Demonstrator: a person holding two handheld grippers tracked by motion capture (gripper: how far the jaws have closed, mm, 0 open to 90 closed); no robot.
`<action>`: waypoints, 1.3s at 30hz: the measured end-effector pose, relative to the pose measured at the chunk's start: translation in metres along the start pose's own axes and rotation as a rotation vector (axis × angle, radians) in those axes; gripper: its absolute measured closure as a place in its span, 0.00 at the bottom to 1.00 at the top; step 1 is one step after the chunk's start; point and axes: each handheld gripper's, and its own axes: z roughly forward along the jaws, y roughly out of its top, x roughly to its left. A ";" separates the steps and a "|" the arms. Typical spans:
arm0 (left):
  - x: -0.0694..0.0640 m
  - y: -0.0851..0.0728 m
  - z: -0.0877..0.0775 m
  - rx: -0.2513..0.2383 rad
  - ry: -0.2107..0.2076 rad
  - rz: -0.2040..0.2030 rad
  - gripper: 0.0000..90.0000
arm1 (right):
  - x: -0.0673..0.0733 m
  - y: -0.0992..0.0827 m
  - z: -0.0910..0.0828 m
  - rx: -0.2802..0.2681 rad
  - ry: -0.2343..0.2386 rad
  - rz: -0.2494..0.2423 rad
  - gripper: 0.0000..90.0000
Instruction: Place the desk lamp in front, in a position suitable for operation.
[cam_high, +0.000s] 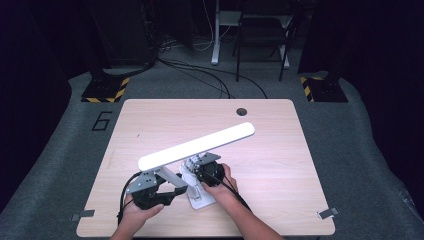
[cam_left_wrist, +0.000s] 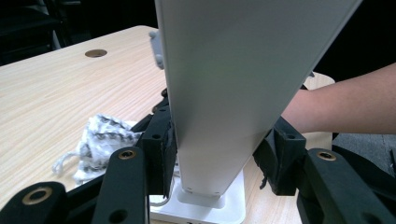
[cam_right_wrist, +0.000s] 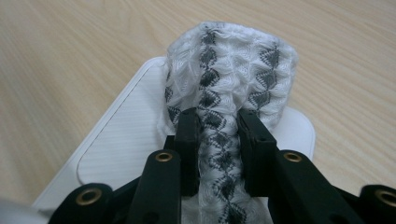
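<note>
A white desk lamp stands near the table's front middle, its long light bar (cam_high: 197, 145) slanting up to the right over its flat white base (cam_high: 202, 200). My left gripper (cam_high: 172, 192) is shut on the lamp's flat white arm (cam_left_wrist: 224, 93), one pad pressed on each side just above the base (cam_left_wrist: 229, 205). My right gripper (cam_right_wrist: 217, 135) is shut on a white cloth with a black diamond pattern (cam_right_wrist: 229, 74), which lies bunched on the lamp base (cam_right_wrist: 126, 140). In the left gripper view the cloth (cam_left_wrist: 100, 140) sits left of the lamp arm.
The pale wooden table (cam_high: 150, 120) has a round cable hole (cam_high: 242, 111) at its far edge and small clips (cam_high: 326, 213) at its front corners. A forearm (cam_left_wrist: 345, 102) reaches in behind the lamp. Cables and stands are on the floor beyond.
</note>
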 end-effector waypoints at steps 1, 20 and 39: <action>0.000 0.000 0.000 0.000 0.000 0.001 0.58 | 0.000 0.002 0.001 0.007 -0.006 -0.005 0.80; 0.002 0.000 -0.002 0.009 -0.031 0.011 0.59 | -0.009 0.009 0.009 -0.014 -0.082 -0.022 0.80; 0.002 0.000 -0.003 0.009 -0.043 0.016 0.59 | 0.024 0.004 -0.006 -0.039 0.142 -0.130 0.81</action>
